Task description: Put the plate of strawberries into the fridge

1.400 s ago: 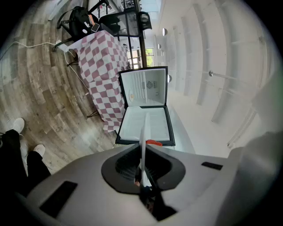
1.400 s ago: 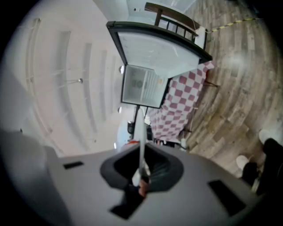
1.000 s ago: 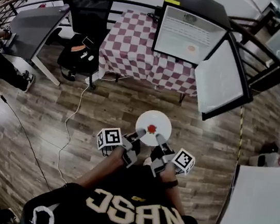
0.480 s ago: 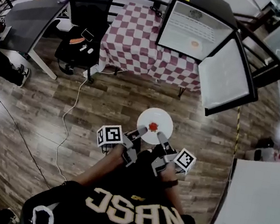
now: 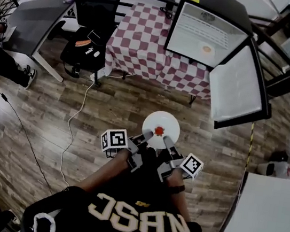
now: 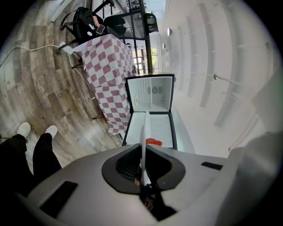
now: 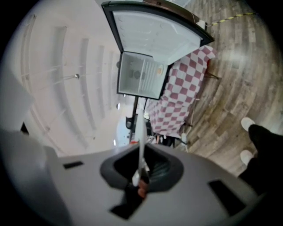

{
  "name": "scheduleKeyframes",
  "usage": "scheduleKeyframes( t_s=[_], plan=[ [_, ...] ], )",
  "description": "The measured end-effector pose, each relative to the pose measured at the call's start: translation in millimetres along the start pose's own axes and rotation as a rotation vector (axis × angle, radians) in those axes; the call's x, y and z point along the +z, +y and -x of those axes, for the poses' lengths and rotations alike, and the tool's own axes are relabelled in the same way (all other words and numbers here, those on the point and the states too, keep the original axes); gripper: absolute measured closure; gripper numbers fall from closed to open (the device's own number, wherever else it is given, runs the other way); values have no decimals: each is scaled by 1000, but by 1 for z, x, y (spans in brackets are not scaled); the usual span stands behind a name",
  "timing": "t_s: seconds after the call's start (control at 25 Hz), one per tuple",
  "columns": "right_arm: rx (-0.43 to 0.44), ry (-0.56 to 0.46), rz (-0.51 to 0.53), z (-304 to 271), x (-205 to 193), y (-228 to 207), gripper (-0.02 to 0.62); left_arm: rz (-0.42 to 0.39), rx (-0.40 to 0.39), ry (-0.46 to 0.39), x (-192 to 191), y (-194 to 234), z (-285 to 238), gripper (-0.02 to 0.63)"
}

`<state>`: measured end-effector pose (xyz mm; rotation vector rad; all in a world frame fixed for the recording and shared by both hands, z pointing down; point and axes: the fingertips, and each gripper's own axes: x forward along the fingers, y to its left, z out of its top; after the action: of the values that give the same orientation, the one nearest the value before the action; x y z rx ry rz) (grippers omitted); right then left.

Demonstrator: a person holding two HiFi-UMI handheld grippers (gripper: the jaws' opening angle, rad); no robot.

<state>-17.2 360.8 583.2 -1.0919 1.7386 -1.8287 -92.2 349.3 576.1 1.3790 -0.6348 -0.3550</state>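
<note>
item: plate [image 5: 161, 124] of strawberries [image 5: 159, 130], carried, not yet in the fridge.

position: plate was held level above the wooden floor [image 5: 107, 112], just in front of the person's body, well apart from the fridge [image 5: 200, 34].

bearing: fridge lay straight ahead of the plate and a little to the right, standing at the right end of a tabletop under a red-and-white checked cloth [image 5: 140, 42]. its door [image 5: 241, 86] was swung fully open on the right side, so the cavity faced the person. judged: the coming move turns on carrying the plate forward and up to shelf height, entering left of the open door. the right tool was the nearer one to that door.

grip: left tool [image 5: 146, 136] was clamped on the near-left rim and right tool [image 5: 165, 140] on the near-right rim. each gripper view showed the thin white rim edge-on [image 6: 143, 132] [image 7: 139, 132], pinched between nearly closed jaws.

axis: plate was round, so it had no long axis. the line between the two grips ran left to right, across the path to the fridge.

appearance: plate was white, plain and shallow. the fruit was a small red cluster at its centre, seen also past the rim in the left gripper view [image 6: 154, 141]. the count could not be told.

fridge interior: pale and lit, with a ribbed shelf carrying one small round item [image 5: 207, 49], too small to identify. bare shelf space lay left of it.
</note>
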Motion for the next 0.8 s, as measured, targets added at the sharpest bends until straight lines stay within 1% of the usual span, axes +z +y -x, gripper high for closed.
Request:
scheduleKeyframes(
  t_s=[0.24,0.4,0.6,0.68,0.8],
  plan=[
    [70,57,36,-33,61,22,557,-34,-34,-85,36,-30,-47,572],
    [107,55,46,-45,107,36,557,-52,-59,-103,52,-53,-88,572],
    [98,53,38,-46,151,29,557,-56,-36,-107,55,-59,-131,572],
    [85,63,68,-45,162,28,557,-55,-29,-112,54,-59,-142,572],
    [87,84,105,-45,173,29,557,-46,-45,-134,52,-64,-152,572]
  ],
)
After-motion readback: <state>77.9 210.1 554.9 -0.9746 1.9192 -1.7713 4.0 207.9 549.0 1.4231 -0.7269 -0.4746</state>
